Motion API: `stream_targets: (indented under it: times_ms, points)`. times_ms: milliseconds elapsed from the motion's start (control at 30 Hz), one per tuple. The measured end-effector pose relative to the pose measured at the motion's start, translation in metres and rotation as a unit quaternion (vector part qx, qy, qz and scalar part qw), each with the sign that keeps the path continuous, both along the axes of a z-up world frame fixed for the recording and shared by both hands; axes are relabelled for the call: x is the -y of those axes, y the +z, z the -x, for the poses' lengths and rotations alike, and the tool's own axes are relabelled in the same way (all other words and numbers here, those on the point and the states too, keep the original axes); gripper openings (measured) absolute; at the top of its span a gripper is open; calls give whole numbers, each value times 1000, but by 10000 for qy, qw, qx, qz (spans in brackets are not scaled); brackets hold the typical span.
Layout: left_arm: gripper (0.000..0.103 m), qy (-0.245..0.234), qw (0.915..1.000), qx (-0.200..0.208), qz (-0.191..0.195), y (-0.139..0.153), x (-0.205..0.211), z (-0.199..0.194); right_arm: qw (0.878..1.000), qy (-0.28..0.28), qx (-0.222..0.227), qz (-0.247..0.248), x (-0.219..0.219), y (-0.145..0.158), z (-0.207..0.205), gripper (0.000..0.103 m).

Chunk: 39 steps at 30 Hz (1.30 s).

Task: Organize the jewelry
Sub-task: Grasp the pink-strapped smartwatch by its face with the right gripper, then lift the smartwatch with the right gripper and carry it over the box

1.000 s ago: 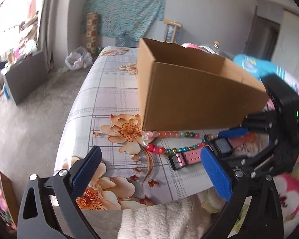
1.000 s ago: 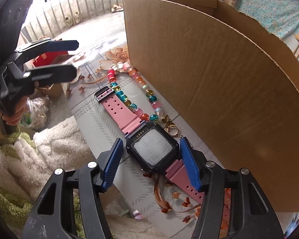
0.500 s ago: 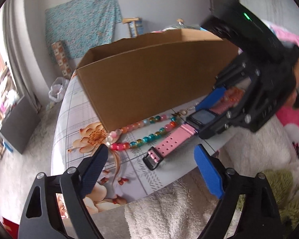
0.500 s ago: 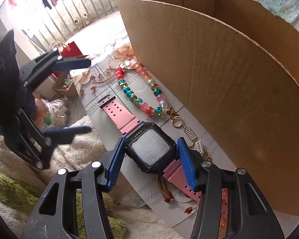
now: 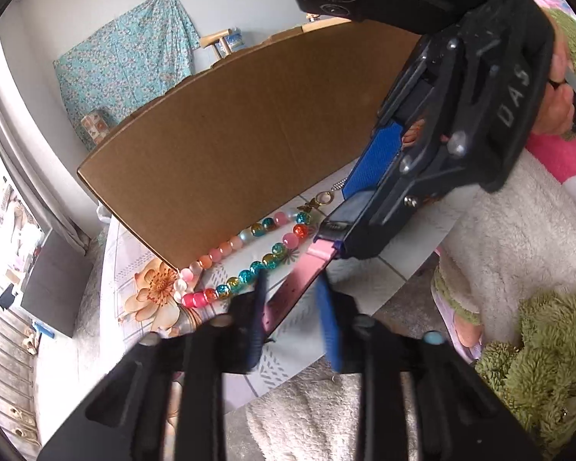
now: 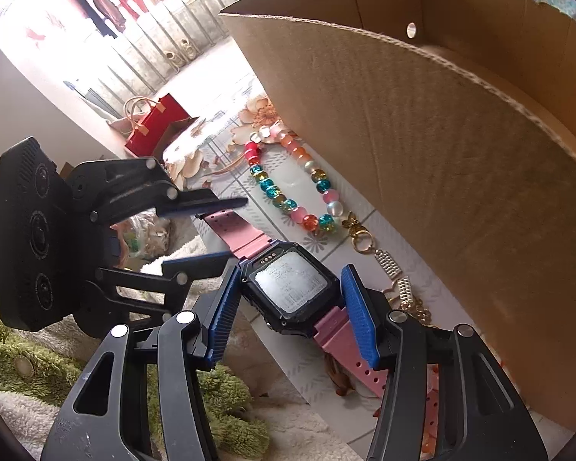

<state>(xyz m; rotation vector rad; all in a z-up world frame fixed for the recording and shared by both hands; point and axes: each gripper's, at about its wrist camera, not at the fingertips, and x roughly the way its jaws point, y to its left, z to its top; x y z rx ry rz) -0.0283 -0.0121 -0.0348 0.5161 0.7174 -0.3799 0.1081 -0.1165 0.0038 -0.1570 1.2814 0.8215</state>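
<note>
While both tools work on the one piece, the scene reads so:
Watch: the pink-strapped watch [image 6: 290, 288] lies on the flowered desk [image 6: 288, 349], near its front edge, before the cardboard box [image 6: 441, 161].
Right gripper [image 6: 288, 309]: its blue fingers [image 6: 220, 311] are clenched on the two sides of the black watch case.
Left gripper [image 5: 293, 303]: its fingers have just been closing around the free strap end; whether they press it, I cannot tell.
Bead bracelet [image 6: 288, 188]: between watch and box, beside a gold chain [image 6: 384, 261].
</note>
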Motion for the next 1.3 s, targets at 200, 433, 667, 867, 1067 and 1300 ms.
stream_targets:
  times_ms: [200,433,667,867,1067,1300]
  points:
    - [13,138,9985,-277,462,6,-8,-8,9989,-300,360,22,8,10,15,54]
    - [13,38,9973,-424,598,9,-14,-16,9884,-821,1110,632,28,25,52,55]
    - [13,-5,9939,-677,868,13,-28,-25,9687,-1082,1735,1407,18,18,79,43]
    - [10,22,9833,-1084,1464,23,-43,-38,9580,-1101,2048,1679,11,11,81,36]
    - [7,163,9707,-1438,1917,24,-61,-45,9538,-993,2167,1828,0,11,80,28]
    - [6,217,9661,-1482,2105,25,-70,-39,9487,-1150,2201,1956,-6,8,73,14]
